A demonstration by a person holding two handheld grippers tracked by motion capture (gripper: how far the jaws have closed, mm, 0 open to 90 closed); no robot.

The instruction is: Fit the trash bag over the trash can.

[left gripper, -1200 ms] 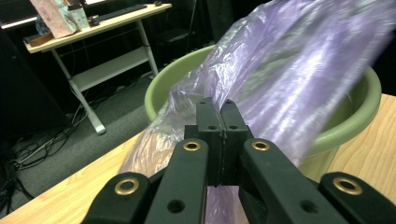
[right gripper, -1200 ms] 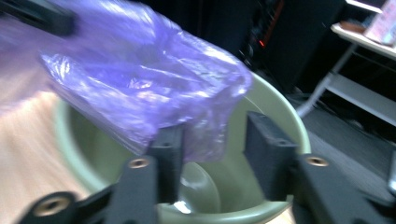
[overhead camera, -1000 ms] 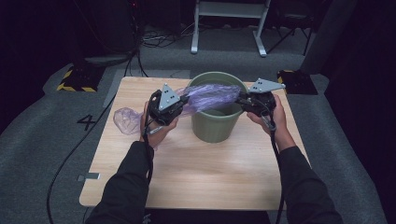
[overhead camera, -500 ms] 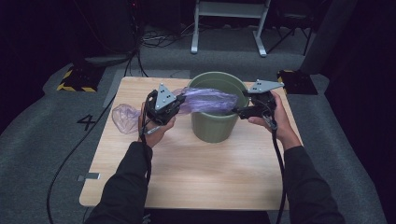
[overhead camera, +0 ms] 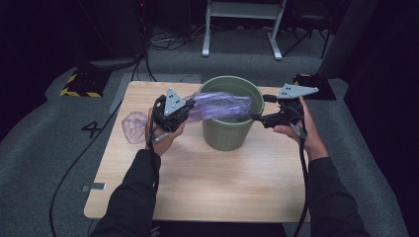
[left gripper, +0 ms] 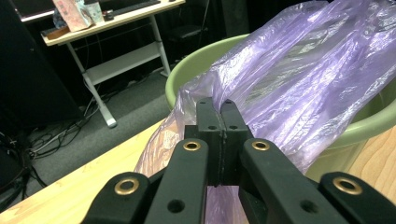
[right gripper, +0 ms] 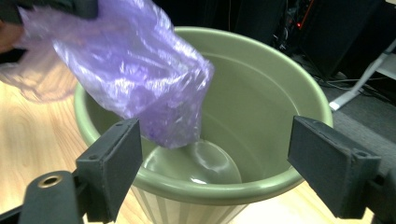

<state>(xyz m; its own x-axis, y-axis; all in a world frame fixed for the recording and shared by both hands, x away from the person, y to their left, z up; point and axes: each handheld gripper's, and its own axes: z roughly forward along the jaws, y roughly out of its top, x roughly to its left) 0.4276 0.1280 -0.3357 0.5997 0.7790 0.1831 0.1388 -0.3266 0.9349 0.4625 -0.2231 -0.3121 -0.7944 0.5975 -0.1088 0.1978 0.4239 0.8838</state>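
My left gripper (overhead camera: 184, 109) is clamped tight on the purple bag (overhead camera: 217, 105), which stretches away from its jaws over the green bucket (overhead camera: 227, 136). My right gripper (overhead camera: 258, 117) stands wide open just beyond the bag's loose end, at the bucket's rim.

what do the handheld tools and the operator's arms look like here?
Both tools are black. The left tool and the right tool each carry a grey three-cornered plate on top, and a black cable trails from each along the forearm. In the left gripper view, the linkage arms show brass-coloured rivets; in the right gripper view, the jaw pads are flat, dark rectangular blocks. The person wears long black sleeves.
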